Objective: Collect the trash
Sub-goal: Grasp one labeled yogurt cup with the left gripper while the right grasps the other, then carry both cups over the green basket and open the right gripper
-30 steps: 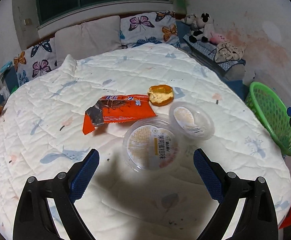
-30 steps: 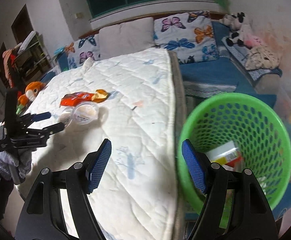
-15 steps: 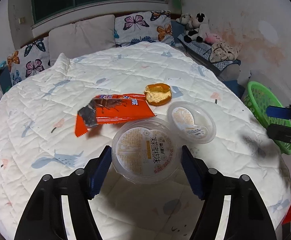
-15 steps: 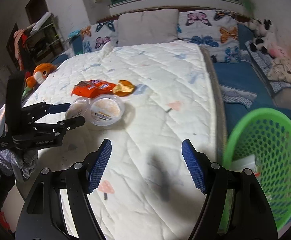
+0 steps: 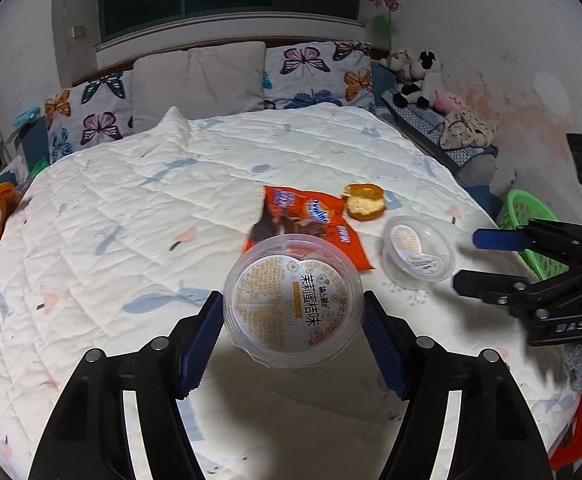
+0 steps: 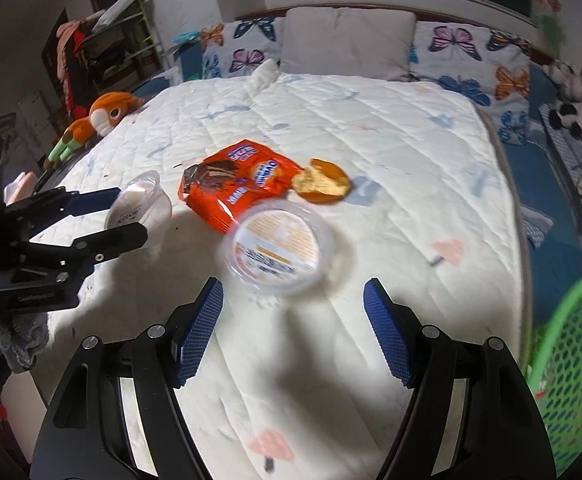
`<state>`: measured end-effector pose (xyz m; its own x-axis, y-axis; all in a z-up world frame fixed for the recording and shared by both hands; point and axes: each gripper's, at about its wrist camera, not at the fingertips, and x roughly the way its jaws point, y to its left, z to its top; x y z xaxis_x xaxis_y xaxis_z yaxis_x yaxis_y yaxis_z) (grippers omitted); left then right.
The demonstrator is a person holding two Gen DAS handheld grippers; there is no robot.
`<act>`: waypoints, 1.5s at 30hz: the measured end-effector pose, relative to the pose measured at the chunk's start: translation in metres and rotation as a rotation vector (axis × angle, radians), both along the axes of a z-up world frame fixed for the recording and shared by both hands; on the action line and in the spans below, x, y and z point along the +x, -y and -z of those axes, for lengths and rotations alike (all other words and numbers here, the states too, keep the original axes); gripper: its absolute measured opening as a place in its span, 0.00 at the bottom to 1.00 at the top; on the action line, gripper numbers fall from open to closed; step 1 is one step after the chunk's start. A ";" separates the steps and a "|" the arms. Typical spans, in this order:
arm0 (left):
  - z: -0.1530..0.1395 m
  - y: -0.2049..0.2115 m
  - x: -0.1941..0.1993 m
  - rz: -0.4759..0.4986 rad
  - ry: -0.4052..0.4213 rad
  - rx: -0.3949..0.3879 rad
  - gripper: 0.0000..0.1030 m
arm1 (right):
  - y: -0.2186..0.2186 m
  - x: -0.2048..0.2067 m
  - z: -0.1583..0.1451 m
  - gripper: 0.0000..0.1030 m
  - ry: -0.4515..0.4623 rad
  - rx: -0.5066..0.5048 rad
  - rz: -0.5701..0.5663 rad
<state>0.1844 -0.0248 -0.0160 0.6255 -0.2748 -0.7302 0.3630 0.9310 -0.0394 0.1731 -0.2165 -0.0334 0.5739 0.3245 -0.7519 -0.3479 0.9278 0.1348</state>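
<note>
My left gripper (image 5: pixel 293 334) is shut on a clear plastic cup with a printed lid (image 5: pixel 293 306) and holds it above the bed; it shows from the side in the right wrist view (image 6: pixel 139 206). My right gripper (image 6: pixel 293 332) is open and empty, just short of a second clear cup (image 6: pixel 279 252) lying on the quilt (image 5: pixel 417 252). An orange snack wrapper (image 6: pixel 239 182) and a bitten bun (image 6: pixel 323 186) lie behind it. The green basket (image 6: pixel 571 368) stands off the bed's right side.
The white quilted bed (image 5: pixel 131 220) has butterfly pillows (image 5: pixel 319 74) at its head. An orange plush toy (image 6: pixel 103 116) lies at the left edge. Stuffed animals (image 5: pixel 415 76) sit on a bench at the right.
My left gripper closed on the printed cup and lifted it off the quilt. My right gripper swung left from the basket to over the bed, close to the second cup.
</note>
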 end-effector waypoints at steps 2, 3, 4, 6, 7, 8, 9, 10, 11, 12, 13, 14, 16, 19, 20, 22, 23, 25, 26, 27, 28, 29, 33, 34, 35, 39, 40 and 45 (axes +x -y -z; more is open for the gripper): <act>0.000 -0.005 -0.001 -0.005 0.002 0.000 0.65 | -0.008 0.007 0.003 0.71 -0.004 -0.015 -0.009; 0.000 -0.008 -0.001 -0.007 0.002 0.000 0.65 | -0.012 0.009 0.005 0.71 -0.004 -0.026 -0.010; 0.000 -0.009 -0.001 -0.009 0.002 0.000 0.65 | -0.016 0.013 0.008 0.71 -0.007 -0.038 -0.013; 0.001 -0.013 -0.002 -0.013 0.001 0.000 0.65 | -0.019 0.019 0.011 0.71 -0.015 -0.045 -0.012; 0.001 -0.014 -0.002 -0.015 0.001 -0.001 0.65 | -0.020 0.022 0.013 0.71 -0.019 -0.049 -0.012; 0.001 -0.016 -0.002 -0.017 0.002 -0.003 0.65 | -0.021 0.025 0.015 0.71 -0.022 -0.050 -0.012; 0.001 -0.017 -0.001 -0.019 0.001 -0.004 0.65 | -0.022 0.027 0.016 0.71 -0.026 -0.051 -0.011; 0.001 -0.018 -0.001 -0.020 0.001 -0.005 0.65 | -0.023 0.028 0.016 0.71 -0.028 -0.050 -0.012; 0.001 -0.018 -0.001 -0.021 0.001 -0.006 0.65 | -0.024 0.030 0.017 0.71 -0.031 -0.051 -0.012; 0.001 -0.018 -0.001 -0.021 0.001 -0.007 0.65 | -0.025 0.032 0.018 0.71 -0.032 -0.052 -0.013; 0.001 -0.018 -0.001 -0.020 0.001 -0.006 0.65 | -0.026 0.033 0.018 0.71 -0.031 -0.055 -0.014; 0.001 -0.018 -0.001 -0.020 0.001 -0.006 0.65 | -0.028 0.034 0.019 0.71 -0.030 -0.059 -0.014; 0.001 -0.018 -0.001 -0.018 0.001 -0.006 0.65 | -0.030 0.034 0.019 0.68 -0.025 -0.068 -0.013; 0.000 -0.016 -0.001 -0.015 0.001 -0.006 0.65 | -0.029 0.032 0.017 0.68 -0.015 -0.072 -0.009; 0.000 -0.015 -0.001 -0.014 0.001 -0.007 0.65 | -0.029 0.031 0.017 0.68 -0.014 -0.070 -0.009; -0.001 -0.014 -0.002 -0.011 0.004 -0.007 0.65 | -0.028 0.027 0.015 0.67 -0.008 -0.067 -0.006; -0.002 -0.012 -0.003 -0.009 0.005 -0.007 0.65 | -0.026 0.025 0.014 0.67 -0.003 -0.066 -0.003; -0.004 -0.009 -0.004 -0.002 0.009 -0.008 0.65 | -0.022 0.019 0.011 0.67 -0.001 -0.057 0.005; -0.005 -0.006 -0.006 0.003 0.011 -0.008 0.65 | -0.021 0.017 0.010 0.67 0.001 -0.053 0.009; -0.006 -0.005 -0.007 0.006 0.012 -0.008 0.65 | -0.018 0.013 0.008 0.67 0.003 -0.047 0.014; -0.006 -0.001 -0.008 0.012 0.014 -0.007 0.65 | -0.014 0.009 0.006 0.67 0.006 -0.041 0.021; -0.007 0.001 -0.009 0.016 0.015 -0.007 0.65 | -0.012 0.007 0.005 0.67 0.008 -0.037 0.027; -0.012 0.015 -0.015 0.043 0.021 -0.014 0.65 | 0.006 -0.009 -0.002 0.67 0.019 -0.025 0.063; -0.013 0.018 -0.015 0.049 0.022 -0.014 0.65 | 0.011 -0.012 -0.003 0.67 0.022 -0.024 0.072; -0.015 0.025 -0.017 0.060 0.023 -0.015 0.65 | 0.017 -0.017 -0.005 0.67 0.026 -0.024 0.085; -0.019 0.046 -0.022 0.099 0.026 -0.019 0.65 | 0.042 -0.033 -0.011 0.67 0.037 -0.019 0.136; -0.021 0.052 -0.023 0.109 0.029 -0.018 0.65 | 0.050 -0.038 -0.013 0.67 0.042 -0.017 0.152; -0.027 0.087 -0.029 0.173 0.031 -0.031 0.65 | 0.090 -0.059 -0.016 0.67 0.050 -0.023 0.230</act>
